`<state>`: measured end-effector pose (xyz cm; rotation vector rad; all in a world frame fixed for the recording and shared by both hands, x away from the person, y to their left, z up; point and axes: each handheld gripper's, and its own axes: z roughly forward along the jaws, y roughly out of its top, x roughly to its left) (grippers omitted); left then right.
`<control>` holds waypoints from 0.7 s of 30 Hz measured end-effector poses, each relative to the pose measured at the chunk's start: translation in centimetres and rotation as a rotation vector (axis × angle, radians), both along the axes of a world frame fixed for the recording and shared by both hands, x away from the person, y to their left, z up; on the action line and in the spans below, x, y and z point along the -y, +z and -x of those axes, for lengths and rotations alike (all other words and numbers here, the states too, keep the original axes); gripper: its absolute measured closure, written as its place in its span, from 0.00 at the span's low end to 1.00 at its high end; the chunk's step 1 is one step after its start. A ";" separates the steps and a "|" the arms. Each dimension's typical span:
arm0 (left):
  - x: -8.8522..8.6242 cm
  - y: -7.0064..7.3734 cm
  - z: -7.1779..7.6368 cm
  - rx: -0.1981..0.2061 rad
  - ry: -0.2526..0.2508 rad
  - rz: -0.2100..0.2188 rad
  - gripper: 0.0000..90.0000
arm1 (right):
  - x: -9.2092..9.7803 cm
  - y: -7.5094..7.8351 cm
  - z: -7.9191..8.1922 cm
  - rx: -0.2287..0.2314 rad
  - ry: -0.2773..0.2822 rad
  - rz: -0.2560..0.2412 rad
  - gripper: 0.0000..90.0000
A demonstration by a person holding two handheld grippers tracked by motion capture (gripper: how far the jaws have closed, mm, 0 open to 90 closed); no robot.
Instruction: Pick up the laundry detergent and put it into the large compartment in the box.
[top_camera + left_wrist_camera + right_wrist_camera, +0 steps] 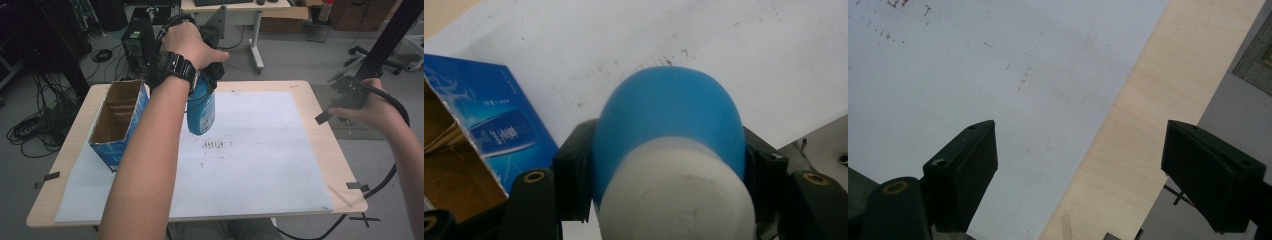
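A blue bottle (pixel 201 111) with a white end (pixel 676 200) hangs above the white sheet (pixel 265 150), just right of the open blue cardboard box (pixel 117 120). My left gripper (pixel 210 75) is shut on the bottle's upper part, and its black jaws press on both sides of the blue body (pixel 669 115). In the left gripper view the box (pixel 484 130) lies to the left, below the bottle. My right gripper (pixel 330 97) hovers over the table's right edge. It stands open with nothing between its jaws (pixel 1080 150).
The wooden table (pixel 310 95) carries the large white sheet, which has dark smudges (pixel 214 145) at its middle. The box has cardboard dividers inside. Beyond the table are cables on the floor, a computer tower (pixel 137 40) and a desk leg (pixel 256 45).
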<state>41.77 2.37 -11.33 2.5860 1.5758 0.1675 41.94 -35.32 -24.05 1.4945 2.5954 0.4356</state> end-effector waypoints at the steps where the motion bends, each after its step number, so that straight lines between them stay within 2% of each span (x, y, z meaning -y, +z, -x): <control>1: -0.2 0.0 0.0 0.000 0.004 0.000 0.42 | 0.0 -0.1 0.0 -0.001 0.001 0.003 0.17; 21: -5.5 0.8 -0.7 0.017 0.127 -0.013 0.42 | 0.1 -0.6 -0.5 0.000 0.002 -0.008 0.18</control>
